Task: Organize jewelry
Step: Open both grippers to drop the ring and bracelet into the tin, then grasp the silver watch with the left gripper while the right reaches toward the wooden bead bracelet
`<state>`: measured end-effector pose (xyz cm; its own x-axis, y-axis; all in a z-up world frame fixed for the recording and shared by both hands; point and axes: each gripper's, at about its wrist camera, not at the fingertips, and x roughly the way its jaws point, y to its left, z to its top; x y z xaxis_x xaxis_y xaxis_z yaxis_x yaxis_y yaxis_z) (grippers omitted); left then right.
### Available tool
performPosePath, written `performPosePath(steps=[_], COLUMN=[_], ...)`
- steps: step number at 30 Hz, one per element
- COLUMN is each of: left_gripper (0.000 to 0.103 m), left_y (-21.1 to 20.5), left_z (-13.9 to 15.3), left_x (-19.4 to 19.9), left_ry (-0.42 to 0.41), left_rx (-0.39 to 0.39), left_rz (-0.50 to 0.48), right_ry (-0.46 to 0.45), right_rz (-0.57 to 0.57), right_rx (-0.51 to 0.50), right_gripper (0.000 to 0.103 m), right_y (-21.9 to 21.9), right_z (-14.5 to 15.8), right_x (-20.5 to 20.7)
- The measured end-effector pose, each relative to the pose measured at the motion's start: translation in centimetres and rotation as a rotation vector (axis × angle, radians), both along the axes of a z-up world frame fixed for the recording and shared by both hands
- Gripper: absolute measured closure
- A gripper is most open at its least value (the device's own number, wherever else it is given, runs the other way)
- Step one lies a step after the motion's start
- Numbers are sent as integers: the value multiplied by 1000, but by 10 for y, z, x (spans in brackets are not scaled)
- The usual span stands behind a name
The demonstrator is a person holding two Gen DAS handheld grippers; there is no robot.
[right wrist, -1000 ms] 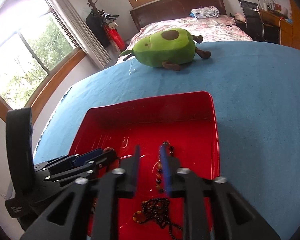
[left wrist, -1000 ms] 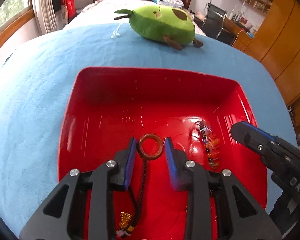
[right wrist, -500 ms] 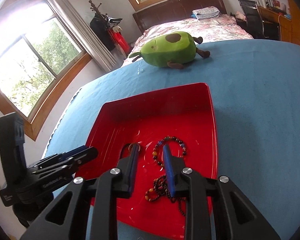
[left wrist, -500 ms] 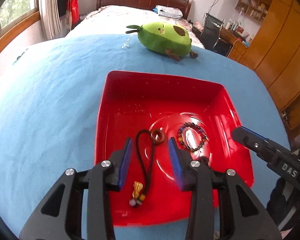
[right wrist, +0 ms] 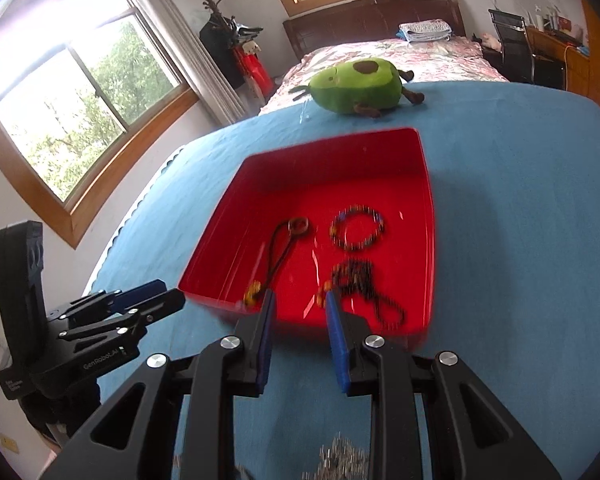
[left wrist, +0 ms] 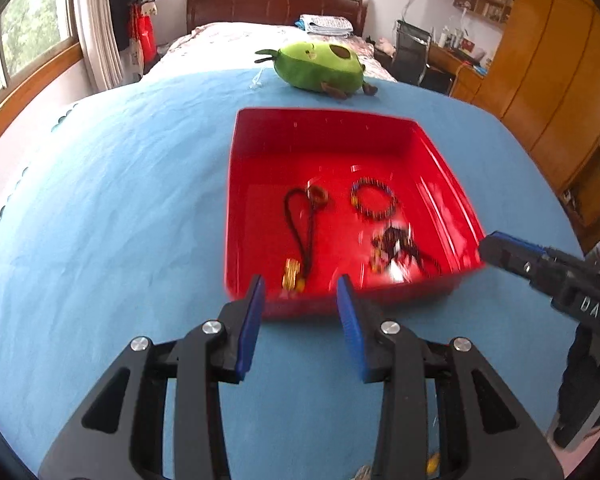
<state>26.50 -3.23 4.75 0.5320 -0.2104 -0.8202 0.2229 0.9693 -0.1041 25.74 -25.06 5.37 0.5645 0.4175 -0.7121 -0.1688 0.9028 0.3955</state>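
Both grippers, the left gripper [left wrist: 300, 292] and right gripper [right wrist: 298, 306], hang part-open and empty just short of the red tray [left wrist: 440, 152], tilted down. Inside it lie a corded pendant [left wrist: 306, 220], bead bracelet [left wrist: 374, 202] and a blurred, perhaps tangled necklace [left wrist: 398, 252]. Likely between pickups; next comes fetching another piece.

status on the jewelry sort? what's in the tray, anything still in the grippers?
Done: three pieces lie in the red tray: the cord pendant with a wooden ring, the beaded bracelet and a dark bead strand. In hand: nothing; the left gripper and right gripper are both open and empty, in front of the tray's near edge. Left: something small and blurred by the gripper bases, possibly more pieces.
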Motion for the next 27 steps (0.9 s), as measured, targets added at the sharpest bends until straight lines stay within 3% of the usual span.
performPosePath(steps=[5,13,17,27], left_gripper=[66,66,49,44], left_y=[18,47,52,45], left_z=[-14,-58,-71,-92], left_x=[-45,-111,-133,-154], left_ry=[33,125,119,123], left_rx=[13,6,9,-15], left_rz=[-32,-69,-90,-155], right_ry=[31,138,175,225], right_rz=[12,45,44,20], right_rx=[-39,-7,8,45], right_gripper=[77,77,77,77], right_y=[-3,-12,-16,-27], right_z=[-9,-41,-55,-78], right_x=[-43,-100,-123,-159])
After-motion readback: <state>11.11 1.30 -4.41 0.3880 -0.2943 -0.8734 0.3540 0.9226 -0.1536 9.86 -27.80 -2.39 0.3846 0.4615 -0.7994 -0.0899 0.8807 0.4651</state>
